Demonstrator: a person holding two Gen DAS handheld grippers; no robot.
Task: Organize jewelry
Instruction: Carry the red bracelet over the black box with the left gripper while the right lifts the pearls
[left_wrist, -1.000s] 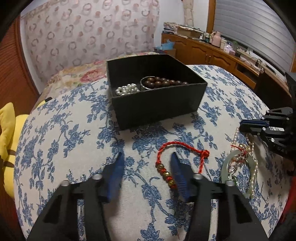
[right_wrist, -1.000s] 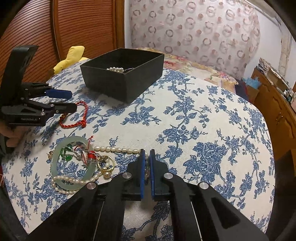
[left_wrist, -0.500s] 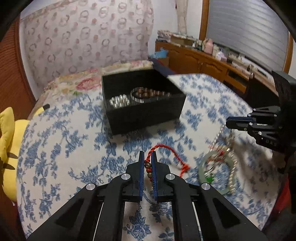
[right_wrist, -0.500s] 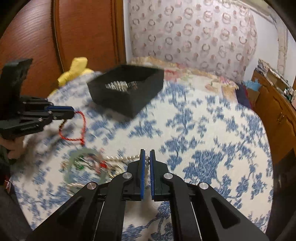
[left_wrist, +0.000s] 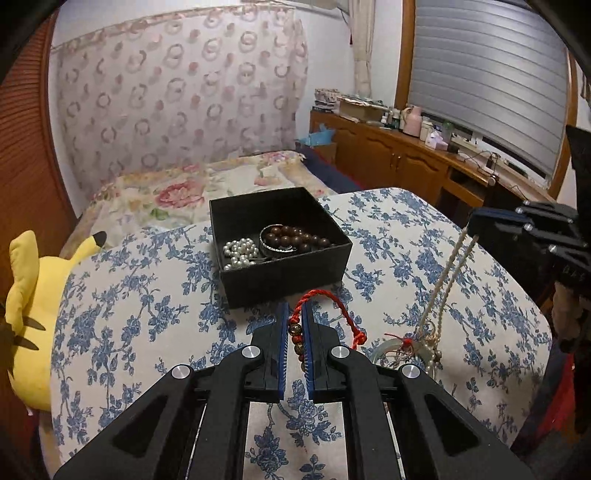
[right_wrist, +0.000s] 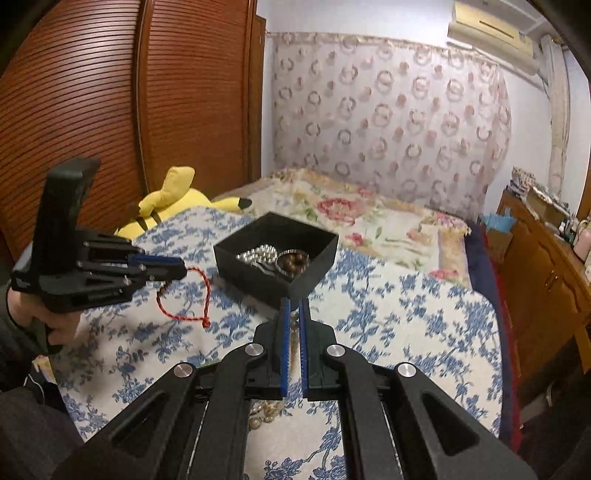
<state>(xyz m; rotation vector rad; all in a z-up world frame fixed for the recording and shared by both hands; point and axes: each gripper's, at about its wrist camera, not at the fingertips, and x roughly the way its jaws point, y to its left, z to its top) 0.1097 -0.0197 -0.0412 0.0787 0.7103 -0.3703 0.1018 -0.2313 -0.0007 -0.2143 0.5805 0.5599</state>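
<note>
The floral-clothed bench (left_wrist: 147, 295) carried the black box (left_wrist: 280, 275), already holding pearls and brown beads, straight ahead of both grippers. Since a second ago both pieces had left the cloth. My left gripper (left_wrist: 295, 332) pinched the red cord bracelet (left_wrist: 334, 314); my right gripper (right_wrist: 293, 328) pinched the pearl necklace (left_wrist: 448, 275), its jade bangle (left_wrist: 397, 349) dangling below.

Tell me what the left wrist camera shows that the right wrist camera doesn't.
Only the left view shows the pearl necklace hanging taut from the right gripper, the pale green bangle tangled at its lower end, and the window blinds. Only the right view shows the wooden wardrobe and the air conditioner. Both show the black box holding pearls and brown beads, the red cord bracelet pinched in the left gripper, and the yellow plush toy.
</note>
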